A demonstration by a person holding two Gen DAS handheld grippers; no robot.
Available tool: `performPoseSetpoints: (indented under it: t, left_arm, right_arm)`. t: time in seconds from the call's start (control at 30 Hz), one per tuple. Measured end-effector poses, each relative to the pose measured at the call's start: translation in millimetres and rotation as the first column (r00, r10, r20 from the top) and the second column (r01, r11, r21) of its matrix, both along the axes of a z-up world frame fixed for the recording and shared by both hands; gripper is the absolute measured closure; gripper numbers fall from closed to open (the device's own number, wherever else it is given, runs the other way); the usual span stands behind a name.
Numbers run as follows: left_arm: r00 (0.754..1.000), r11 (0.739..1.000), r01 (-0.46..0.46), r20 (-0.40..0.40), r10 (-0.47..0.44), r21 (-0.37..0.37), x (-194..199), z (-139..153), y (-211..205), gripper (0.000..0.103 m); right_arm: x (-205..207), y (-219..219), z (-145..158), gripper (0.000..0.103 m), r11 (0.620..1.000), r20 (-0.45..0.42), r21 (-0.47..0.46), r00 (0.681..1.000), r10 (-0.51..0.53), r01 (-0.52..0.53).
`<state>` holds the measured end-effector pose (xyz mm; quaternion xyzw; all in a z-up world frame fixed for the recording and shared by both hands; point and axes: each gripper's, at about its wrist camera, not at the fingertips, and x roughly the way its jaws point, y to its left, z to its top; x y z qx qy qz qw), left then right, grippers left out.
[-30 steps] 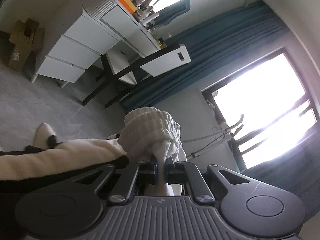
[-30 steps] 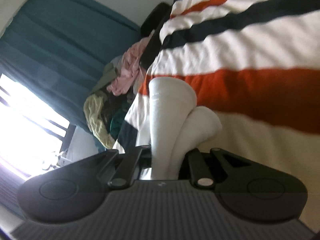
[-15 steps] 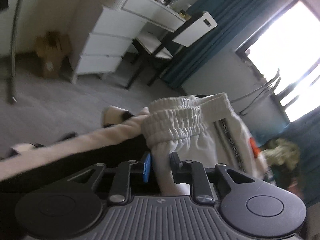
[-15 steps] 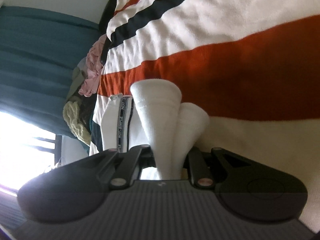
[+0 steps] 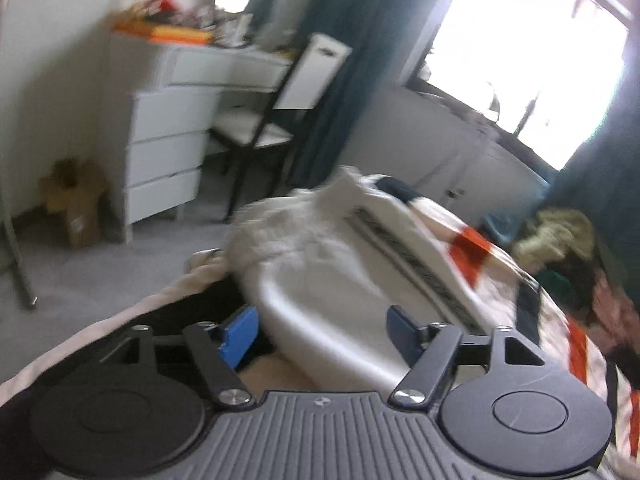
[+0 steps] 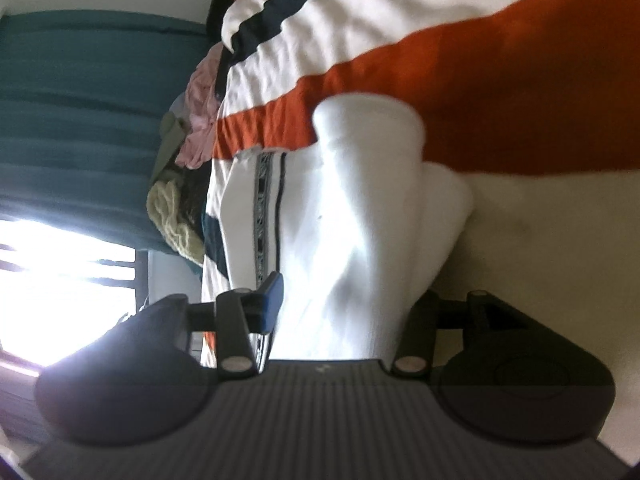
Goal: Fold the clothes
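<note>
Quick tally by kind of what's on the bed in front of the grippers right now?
White track pants with a patterned side stripe: 1
Striped bedspread, white, orange and navy: 1
Heap of unfolded clothes at the bed's far end: 1, pieces too jumbled to count
Open hand-held grippers: 2, left, right
Total: 5
</note>
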<state>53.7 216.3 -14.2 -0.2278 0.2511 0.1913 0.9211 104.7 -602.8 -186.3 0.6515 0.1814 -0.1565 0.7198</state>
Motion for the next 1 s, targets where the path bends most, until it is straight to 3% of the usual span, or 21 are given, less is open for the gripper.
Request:
performPoseSetpoints:
  t: [0.1, 0.23, 0.33, 0.53, 0.77, 0.87, 1.0]
  left_arm:
    - [0.995, 0.990, 0.102, 0.009, -0.103, 0.099, 15.3, 3.9, -33.4, 0.023]
    - [0.969, 0.939, 0.245, -0.019, -0.248, 0.240, 36.3, -0.6, -84.7, 0.012]
    - [0.962, 0.931, 0.269, -0.024, -0.271, 0.246, 48.6, -10.0, -110.4, 0.005]
    - [0.950, 0.932, 0.310, -0.027, -0.311, 0.190, 72.7, -37.4, -145.4, 0.005]
    - [0.910, 0.867, 0.400, -0.019, -0.413, 0.297, 78.1, -57.7, -183.1, 0.005]
    - [0.894, 0.848, 0.427, -0.005, -0.448, 0.313, 75.7, -64.1, -191.8, 0.005]
    - [0.897, 0.858, 0.429, -0.019, -0.442, 0.282, 75.2, -73.4, -197.0, 0.005]
  right_arm:
    - [2.4, 1.9, -0.3, 0.053, 1.000, 0.002, -0.004, 1.000, -0.006, 0.006]
    - [2.3, 0.8, -2.9, 0.053, 1.000, -0.001, 0.003, 1.000, -0.018, 0.018]
    - [2.3, 0.0, -4.9, 0.053, 1.000, -0.003, 0.008, 1.000, -0.028, 0.028]
    - [4.0, 1.6, -1.0, 0.053, 0.999, -0.023, -0.031, 1.000, -0.020, 0.020]
    - [2.0, 3.7, 1.1, 0.053, 0.998, -0.017, -0.044, 0.999, -0.046, 0.045]
    - [0.5, 2.7, 2.3, 0.052, 0.996, 0.037, -0.046, 0.996, -0.076, 0.078]
    - [-0.2, -1.0, 5.5, 0.052, 0.993, 0.186, -0.005, 0.976, -0.113, 0.115]
